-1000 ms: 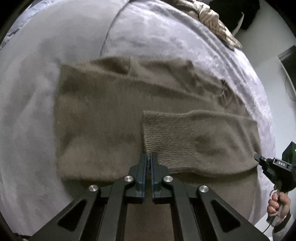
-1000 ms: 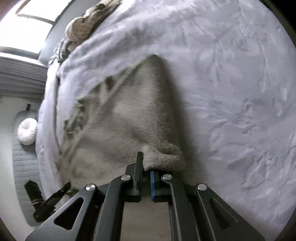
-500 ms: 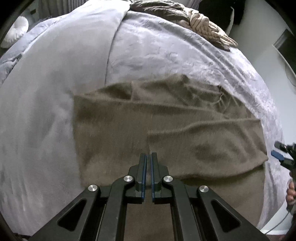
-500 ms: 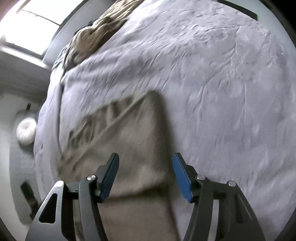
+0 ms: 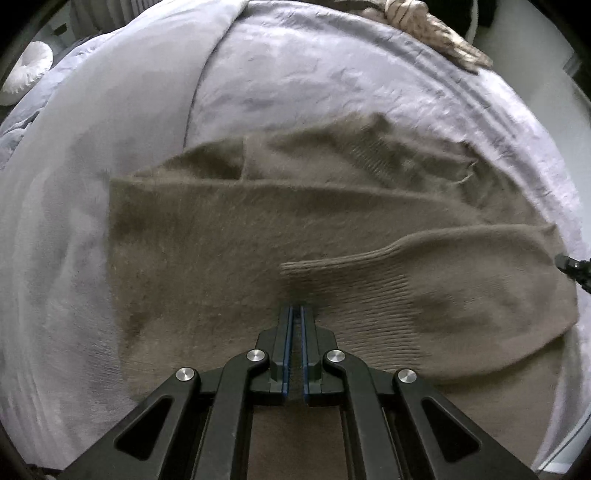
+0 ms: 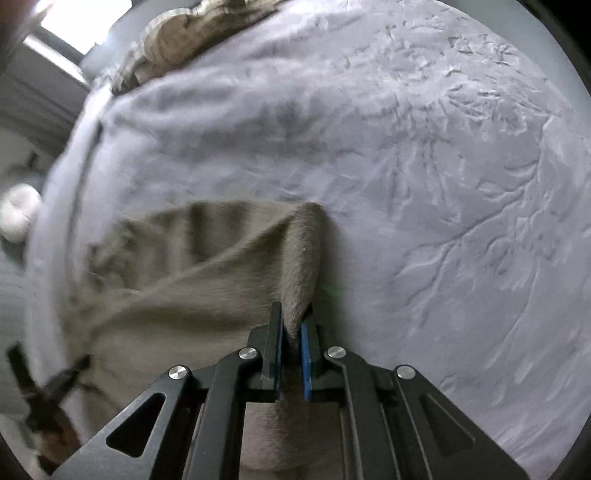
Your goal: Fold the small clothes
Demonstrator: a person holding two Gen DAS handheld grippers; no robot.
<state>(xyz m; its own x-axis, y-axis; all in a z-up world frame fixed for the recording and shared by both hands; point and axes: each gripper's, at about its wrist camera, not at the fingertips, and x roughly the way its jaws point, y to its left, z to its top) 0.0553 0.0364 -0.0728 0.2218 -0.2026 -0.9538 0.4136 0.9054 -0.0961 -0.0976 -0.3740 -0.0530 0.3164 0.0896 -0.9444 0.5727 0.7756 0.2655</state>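
A bed (image 5: 122,122) covered by a pale lilac blanket fills both views, with a window seen at the upper left of the right wrist view. A brown sweater (image 5: 221,236) is spread flat on the blanket, near the front edge of the bed. One sleeve (image 5: 424,280) is already folded across the body, its ribbed cuff lying just ahead of the left gripper (image 5: 296,314). The far edge of the sweater is creased and uneven.

The left gripper's jaws are closed; knit is seen in the narrow slit between them, so an edge of the sweater is judged to be held. The right gripper (image 6: 291,325) has just been closing its jaws, and they are now clamped on a pinched corner of the sweater (image 6: 184,295), which is lifted into a ridge above the blanket.

The fold is judged to be partway done: the sleeve is in, while the body has yet to be folded over and squared.

Only the left view shows the whole garment, the folded sleeve and the tip of the right gripper at the right edge. Only the right view shows the raised corner and the bare blanket beside it. A heap of patterned cloth (image 6: 184,33) at the far end of the bed appears in both, as does a white cushion (image 5: 27,70) beyond it.
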